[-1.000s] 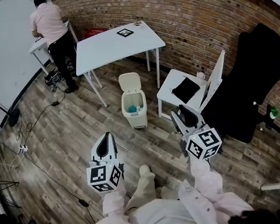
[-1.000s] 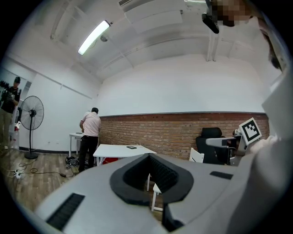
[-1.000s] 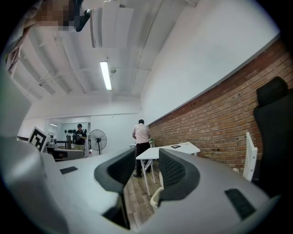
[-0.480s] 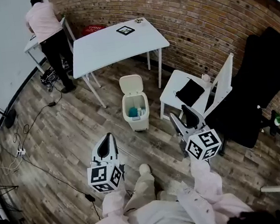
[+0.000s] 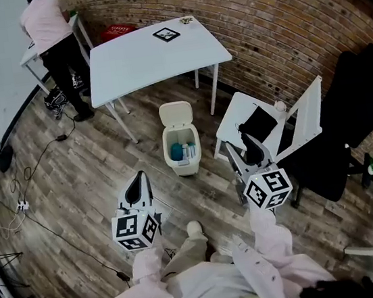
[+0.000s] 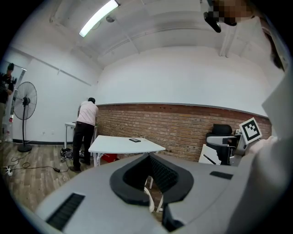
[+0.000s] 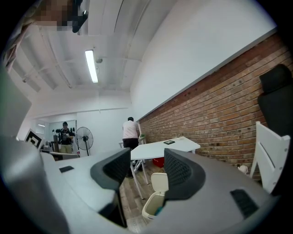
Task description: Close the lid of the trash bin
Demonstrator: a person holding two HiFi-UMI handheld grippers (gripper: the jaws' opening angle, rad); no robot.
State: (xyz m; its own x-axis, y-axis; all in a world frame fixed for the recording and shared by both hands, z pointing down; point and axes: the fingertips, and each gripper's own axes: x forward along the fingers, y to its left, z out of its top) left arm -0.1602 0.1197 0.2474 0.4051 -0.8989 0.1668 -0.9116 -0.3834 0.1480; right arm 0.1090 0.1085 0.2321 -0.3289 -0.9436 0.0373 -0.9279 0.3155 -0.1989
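The cream trash bin [image 5: 182, 153] stands on the wood floor beside the white table, with its lid [image 5: 176, 114] upright and open and blue and white rubbish inside. My left gripper [image 5: 138, 179] hovers short of the bin on its left side, with the jaws shut and nothing in them; its tips [image 6: 149, 157] meet in the left gripper view. To the bin's right, my right gripper [image 5: 236, 150] is held level and open, with nothing between its jaws. In the right gripper view the bin [image 7: 153, 204] and its raised lid [image 7: 160, 182] show between the jaws of the right gripper [image 7: 146, 170].
A large white table [image 5: 153, 54] stands behind the bin. A small white table [image 5: 240, 114] with a black item and a white folding chair [image 5: 305, 119] are to its right, and a black office chair [image 5: 360, 95] beyond. A person [image 5: 48, 30] stands at the back left. Cables [image 5: 38, 164] cross the floor.
The whole view has advanced toward the bin, which now sits nearer both grippers. Both grippers moved forward with it. The lid stays up.
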